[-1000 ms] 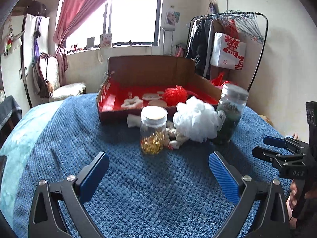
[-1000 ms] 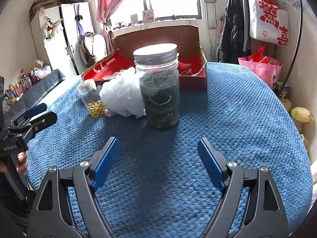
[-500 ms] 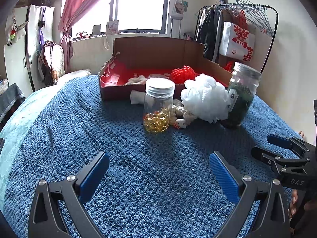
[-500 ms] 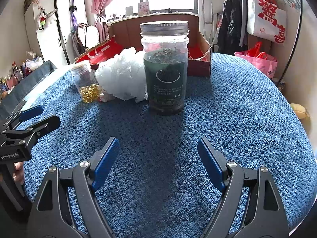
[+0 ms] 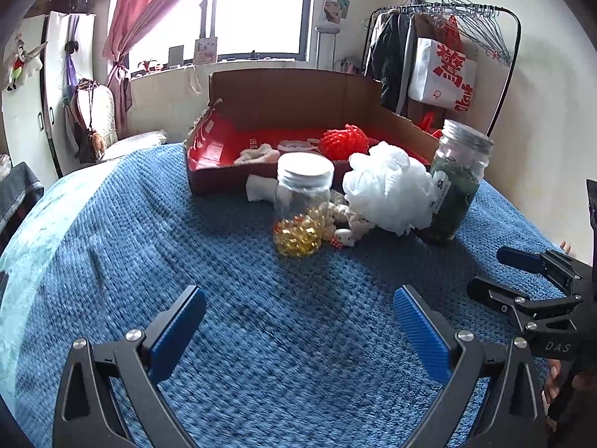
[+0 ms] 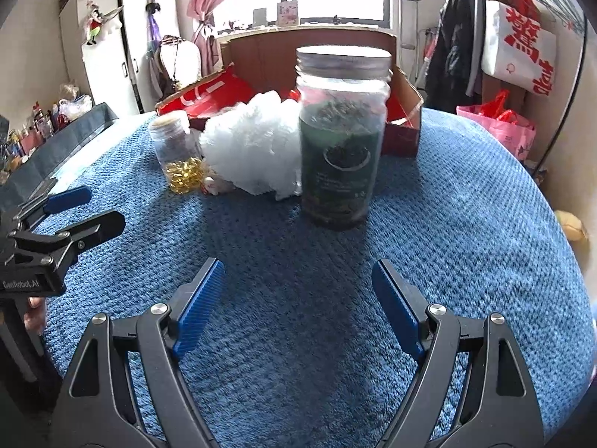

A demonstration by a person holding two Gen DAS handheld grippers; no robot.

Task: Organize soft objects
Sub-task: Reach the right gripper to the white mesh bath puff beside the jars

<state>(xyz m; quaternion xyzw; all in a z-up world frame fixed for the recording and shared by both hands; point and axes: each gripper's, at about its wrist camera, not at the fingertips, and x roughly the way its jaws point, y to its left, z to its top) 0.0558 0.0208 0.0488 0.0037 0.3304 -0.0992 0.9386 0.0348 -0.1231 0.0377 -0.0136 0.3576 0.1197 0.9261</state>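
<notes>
A white bath pouf (image 5: 388,190) (image 6: 257,145) lies on the blue blanket between two jars. A small beige plush toy (image 5: 345,224) lies beside it, and a white cloth piece (image 5: 259,188) lies against the box. A red pouf (image 5: 343,142) and a pale soft item (image 5: 257,155) lie inside the red-lined cardboard box (image 5: 209,179). My left gripper (image 5: 298,328) is open and empty, well short of the objects. My right gripper (image 6: 298,306) is open and empty, facing the dark jar (image 6: 341,138).
A clear jar of yellow capsules (image 5: 303,205) (image 6: 179,153) and a tall jar with dark contents (image 5: 457,183) stand on the blanket (image 5: 261,336). A clothes rack (image 5: 447,56) stands at the back right, a wardrobe (image 6: 112,44) at the left.
Both grippers have moved closer to the objects and dipped a little; the jars and pouf look larger. Both stay open. Nothing on the blanket has moved.
</notes>
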